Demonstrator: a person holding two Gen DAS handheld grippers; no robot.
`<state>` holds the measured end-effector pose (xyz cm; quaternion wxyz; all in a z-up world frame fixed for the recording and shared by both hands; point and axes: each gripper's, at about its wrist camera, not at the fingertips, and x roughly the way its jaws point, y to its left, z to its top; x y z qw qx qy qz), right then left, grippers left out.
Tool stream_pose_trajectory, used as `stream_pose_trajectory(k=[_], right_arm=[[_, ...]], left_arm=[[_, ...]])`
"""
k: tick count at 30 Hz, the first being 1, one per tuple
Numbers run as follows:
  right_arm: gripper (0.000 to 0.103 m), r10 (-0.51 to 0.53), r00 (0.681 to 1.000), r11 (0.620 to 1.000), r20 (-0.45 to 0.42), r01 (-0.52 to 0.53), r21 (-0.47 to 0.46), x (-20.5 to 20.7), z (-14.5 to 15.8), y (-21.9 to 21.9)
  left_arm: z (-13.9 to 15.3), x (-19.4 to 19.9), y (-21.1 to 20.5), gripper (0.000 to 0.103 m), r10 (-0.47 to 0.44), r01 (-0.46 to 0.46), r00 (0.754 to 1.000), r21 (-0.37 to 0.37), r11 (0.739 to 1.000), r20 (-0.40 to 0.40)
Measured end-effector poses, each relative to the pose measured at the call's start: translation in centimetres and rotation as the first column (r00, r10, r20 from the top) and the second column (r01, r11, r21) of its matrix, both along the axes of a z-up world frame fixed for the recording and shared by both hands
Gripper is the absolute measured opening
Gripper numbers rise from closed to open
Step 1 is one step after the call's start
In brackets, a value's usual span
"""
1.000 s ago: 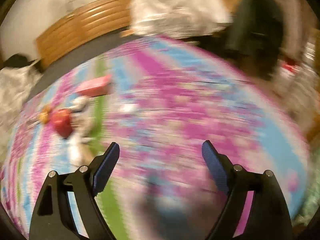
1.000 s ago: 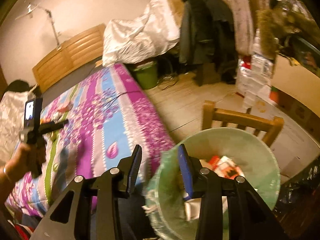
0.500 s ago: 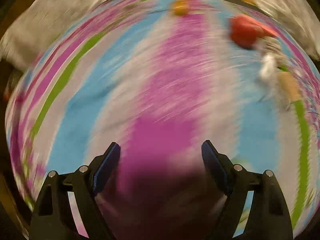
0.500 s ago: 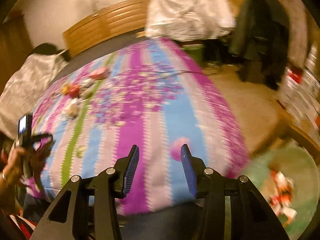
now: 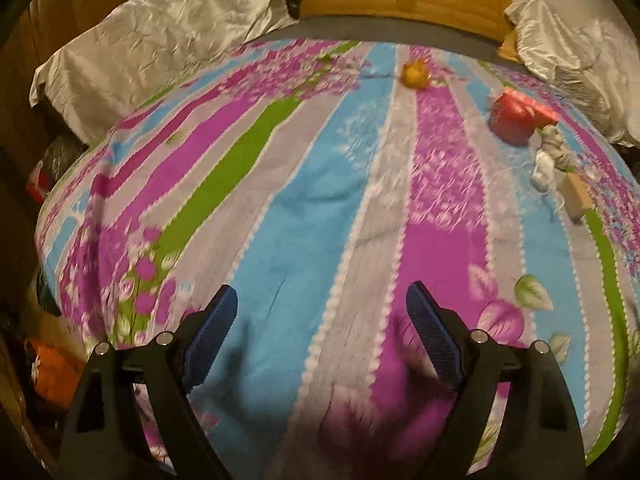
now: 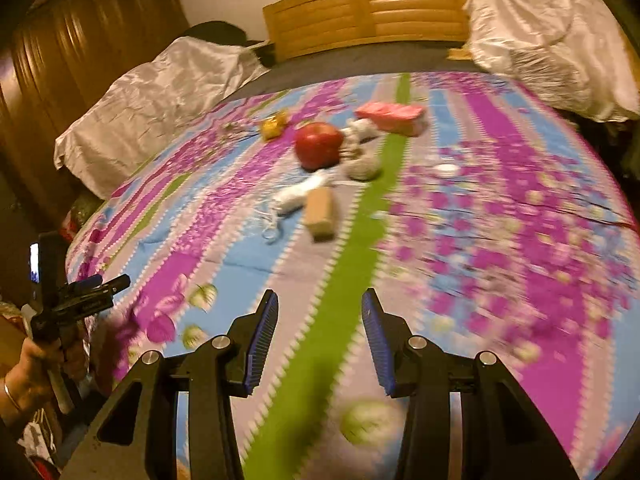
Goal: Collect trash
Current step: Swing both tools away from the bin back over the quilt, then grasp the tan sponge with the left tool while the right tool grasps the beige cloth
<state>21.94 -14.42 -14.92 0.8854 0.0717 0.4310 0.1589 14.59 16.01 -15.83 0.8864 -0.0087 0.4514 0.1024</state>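
Right gripper [image 6: 320, 332] hovering over the near edge of the bed [image 6: 500, 240], jaws partly apart, nothing between them. Left gripper [image 5: 322, 330] hanging over the bed's near-left part, jaws wide apart, empty too.

Trash sitting further up the bedspread in one loose cluster: tan block [image 6: 320, 212], white crumpled paper [image 6: 298, 192] touching it, grey wad [image 6: 362, 166], red apple [image 6: 318, 146], yellow scrap [image 6: 274, 124], pink packet [image 6: 392, 116] farthest.

Risks, judging from here: pinching bedspread along with the flat paper; knocking the apple and sending it rolling; snagging the thin white string [image 6: 272, 228] beside the paper.

Hard to make out: motion blur smearing the right side; small white disc [image 6: 446, 169] unidentifiable; no bin in view.
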Motion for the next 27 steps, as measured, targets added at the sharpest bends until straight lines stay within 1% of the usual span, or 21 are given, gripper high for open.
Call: stream_pose_trajectory(k=[3, 5, 8, 10, 11, 12, 14, 16, 18, 19, 20, 22, 24, 25, 27], right_arm=[[0.045, -0.004, 1.0, 1.0, -0.013, 0.004, -0.001, 2.2, -1.2, 1.1], [0.045, -0.021, 1.0, 1.0, 0.0, 0.021, -0.004, 4.1, -1.6, 1.3], [0.045, -0.059, 0.998, 0.998, 0.023, 0.059, -0.007, 7.6, -1.4, 0.4], [0.045, -0.082, 0.996, 0.997, 0.034, 0.082, -0.011, 10.9, -1.3, -0.3], [0.045, -0.088, 0.995, 0.996, 0.035, 0.089, -0.017, 12.3, -1.3, -0.6], [0.045, -0.098, 0.995, 0.995, 0.028, 0.099, -0.028, 14.6, -1.6, -0.9], [0.045, -0.102, 0.995, 0.994, -0.008, 0.102, -0.041, 18.0, -2.4, -1.2], [0.045, -0.1, 0.993, 0.995, -0.056, 0.098, -0.029, 21.0, -3.5, -1.3], [0.046, -0.078, 0.991, 0.997, -0.112, 0.079, 0.004, 23.7, -4.8, -1.2], [0.046, -0.074, 0.99, 0.997, -0.122, 0.075, 0.003, 24.4, -5.3, -1.0], [0.046, -0.073, 0.989, 0.997, -0.13, 0.073, -0.004, 25.3, -5.8, -0.8], [0.046, -0.046, 0.988, 0.999, -0.146, 0.049, 0.019, 26.4, -6.9, -0.2], [0.042, -0.011, 0.987, 0.999, -0.158, 0.017, 0.035, 26.8, -7.7, 0.6], [0.039, -0.011, 0.99, 1.0, -0.138, 0.014, 0.023, 26.6, -7.6, 0.8], [0.035, -0.031, 0.993, 0.998, -0.118, 0.036, 0.047, 25.9, -7.1, 0.4]], left_arm=[[0.1, 1.4, -0.7, 0.083, -0.023, 0.024, 1.0, -0.015, 1.0, 0.021], [0.1, 1.4, -1.0, 0.083, -0.037, 0.038, 0.999, -0.018, 0.999, 0.028], [-0.2, 2.2, -1.7, 0.083, -0.069, 0.07, 0.997, -0.069, 0.995, 0.022], [-0.6, 3.2, -2.7, 0.083, -0.118, 0.119, 0.993, -0.122, 0.985, 0.016], [-0.7, 4.0, -3.8, 0.082, -0.159, 0.16, 0.987, -0.136, 0.978, 0.019], [-0.7, 4.6, -4.6, 0.079, -0.191, 0.192, 0.981, -0.143, 0.971, 0.023], [-0.6, 6.5, -7.0, 0.077, -0.302, 0.305, 0.952, -0.165, 0.938, 0.045], [-0.4, 8.3, -9.1, 0.075, -0.366, 0.372, 0.928, -0.152, 0.916, 0.066], [-0.2, 10.1, -10.9, 0.074, -0.414, 0.422, 0.906, -0.144, 0.895, 0.081], [0.0, 10.9, -11.7, 0.074, -0.421, 0.43, 0.903, -0.14, 0.892, 0.091], [0.2, 11.6, -12.3, 0.074, -0.431, 0.442, 0.896, -0.152, 0.884, 0.102], [0.4, 12.4, -13.1, 0.074, -0.437, 0.45, 0.893, -0.177, 0.875, 0.109], [0.5, 12.6, -13.7, 0.074, -0.429, 0.444, 0.896, -0.203, 0.872, 0.117], [0.6, 12.3, -14.0, 0.074, -0.43, 0.446, 0.895, -0.215, 0.869, 0.12], [0.4, 11.7, -14.6, 0.074, -0.44, 0.457, 0.889, -0.221, 0.862, 0.123]])
